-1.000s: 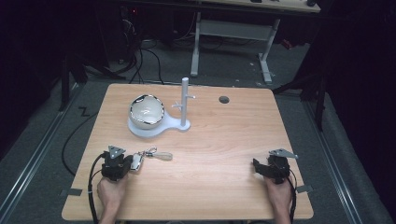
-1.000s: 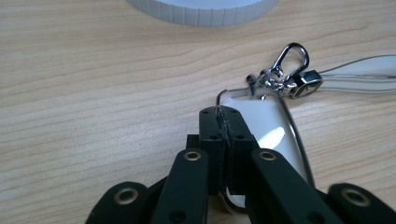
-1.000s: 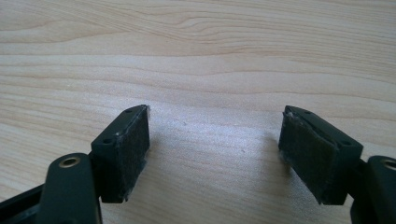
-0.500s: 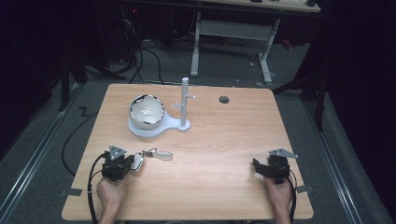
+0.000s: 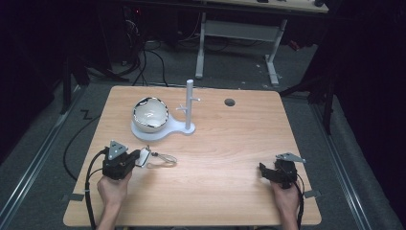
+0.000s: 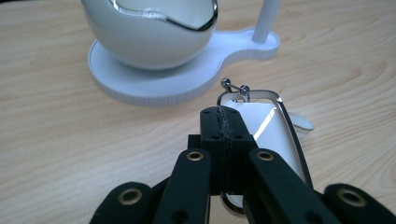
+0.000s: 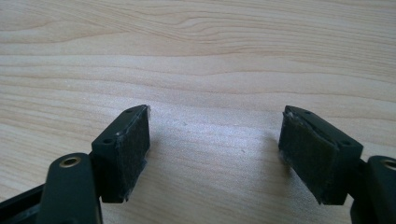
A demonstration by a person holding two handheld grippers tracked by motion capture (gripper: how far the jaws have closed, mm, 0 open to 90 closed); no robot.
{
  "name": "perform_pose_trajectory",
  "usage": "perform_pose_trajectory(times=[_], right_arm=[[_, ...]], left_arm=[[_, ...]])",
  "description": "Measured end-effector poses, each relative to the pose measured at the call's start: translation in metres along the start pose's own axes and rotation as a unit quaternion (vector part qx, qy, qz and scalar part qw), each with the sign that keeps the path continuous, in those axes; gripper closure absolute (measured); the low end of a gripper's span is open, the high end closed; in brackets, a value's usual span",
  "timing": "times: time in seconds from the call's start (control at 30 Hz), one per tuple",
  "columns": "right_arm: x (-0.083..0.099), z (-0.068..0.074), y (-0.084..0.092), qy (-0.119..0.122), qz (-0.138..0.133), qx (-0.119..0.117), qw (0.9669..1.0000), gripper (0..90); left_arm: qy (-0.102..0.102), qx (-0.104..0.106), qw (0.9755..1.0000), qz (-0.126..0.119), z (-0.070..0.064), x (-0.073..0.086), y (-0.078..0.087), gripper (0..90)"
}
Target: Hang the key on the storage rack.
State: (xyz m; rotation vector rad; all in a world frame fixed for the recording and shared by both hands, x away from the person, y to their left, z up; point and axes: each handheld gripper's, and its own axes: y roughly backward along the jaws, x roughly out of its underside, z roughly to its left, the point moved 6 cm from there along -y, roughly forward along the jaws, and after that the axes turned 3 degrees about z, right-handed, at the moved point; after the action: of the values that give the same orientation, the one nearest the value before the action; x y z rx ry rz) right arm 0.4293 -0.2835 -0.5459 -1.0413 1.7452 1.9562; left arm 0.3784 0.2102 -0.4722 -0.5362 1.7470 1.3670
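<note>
My left gripper [image 5: 140, 158] is shut on the near end of a thin silver metal loop [image 5: 162, 158] with a white tag, at the table's front left. In the left gripper view the jaws [image 6: 226, 122] are pressed together on the loop's [image 6: 286, 127] wire, with two small ball ends at its far tip. Just beyond stands a white stand [image 5: 143, 134] holding a shiny white bowl [image 5: 150, 114] and an upright pegged post [image 5: 189, 108]. My right gripper [image 5: 265, 171] rests open at the front right, and nothing lies between its pads [image 7: 133, 149].
The wooden table [image 5: 230, 143] has a small dark hole [image 5: 230, 102] near its far edge. The bowl [image 6: 149, 32] and the stand's base [image 6: 154, 88] lie close ahead of the left jaws. Cables trail from both grippers off the front edge.
My left gripper has lifted a little off the table with the loop's near end in its jaws. The right gripper has kept still.
</note>
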Motion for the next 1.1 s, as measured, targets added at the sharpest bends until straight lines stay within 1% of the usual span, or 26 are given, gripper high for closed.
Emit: perform_pose_trajectory(times=[0.03,0.07,0.2,0.27,0.37,0.47,0.5,0.53,0.6,0.67,0.77,0.9,0.97,1.03,1.07,1.1], right_arm=[[0.0,0.0,0.0,0.0,-0.001,0.0,1.0,24.8],[0.0,0.0,0.0,0.0,-0.001,0.0,1.0,24.8],[0.0,0.0,0.0,-0.001,0.0,0.0,1.0,24.8],[0.0,0.0,0.0,-0.001,0.0,-0.001,1.0,24.8],[0.0,0.0,0.0,-0.001,0.0,-0.001,1.0,24.8],[0.0,0.0,0.0,-0.001,0.0,-0.001,1.0,24.8],[0.0,0.0,0.0,-0.002,-0.001,-0.002,1.0,24.7],[0.0,0.0,0.0,-0.002,-0.001,-0.002,1.0,24.7],[0.0,0.0,0.0,-0.003,-0.001,-0.002,1.0,24.8],[0.0,0.0,0.0,-0.002,-0.001,-0.002,1.0,24.8],[0.0,0.0,0.0,-0.001,0.0,-0.001,1.0,24.7],[0.0,0.0,0.0,0.001,0.0,-0.001,1.0,24.6],[0.0,0.0,0.0,0.002,0.0,-0.001,1.0,24.6],[0.0,0.0,0.0,0.002,-0.001,-0.001,1.0,24.6],[0.0,0.0,0.0,0.002,-0.001,-0.001,1.0,24.6],[0.0,0.0,0.0,0.001,0.0,-0.001,1.0,24.6]], left_arm=[[0.0,0.004,1.0,-0.004,-0.001,-0.004,0.001,89.7],[-0.006,0.003,1.0,-0.007,-0.001,-0.007,0.002,89.7],[-0.019,0.01,0.9997,-0.013,-0.005,-0.022,0.003,89.7],[-0.02,0.021,0.9994,-0.019,-0.008,-0.03,0.003,89.7],[-0.025,0.031,0.9989,-0.025,-0.011,-0.041,0.004,89.7],[-0.029,0.036,0.9985,-0.031,-0.013,-0.051,0.006,89.8],[-0.033,0.038,0.9981,-0.035,-0.015,-0.059,0.008,89.7],[-0.033,0.038,0.9981,-0.035,-0.015,-0.059,0.008,89.7],[-0.04,0.041,0.9976,-0.038,-0.017,-0.069,0.01,89.7],[-0.042,0.041,0.9976,-0.038,-0.017,-0.072,0.009,89.7],[-0.036,0.045,0.9976,-0.039,-0.017,-0.081,0.004,89.7],[-0.034,0.047,0.9976,-0.038,-0.017,-0.085,-0.001,89.7],[-0.027,0.052,0.9975,-0.04,-0.016,-0.087,-0.004,89.7],[-0.02,0.052,0.9977,-0.04,-0.013,-0.09,-0.008,89.7],[-0.02,0.052,0.9977,-0.04,-0.013,-0.09,-0.008,89.7],[-0.015,0.055,0.9975,-0.041,-0.012,-0.094,-0.01,89.7]])
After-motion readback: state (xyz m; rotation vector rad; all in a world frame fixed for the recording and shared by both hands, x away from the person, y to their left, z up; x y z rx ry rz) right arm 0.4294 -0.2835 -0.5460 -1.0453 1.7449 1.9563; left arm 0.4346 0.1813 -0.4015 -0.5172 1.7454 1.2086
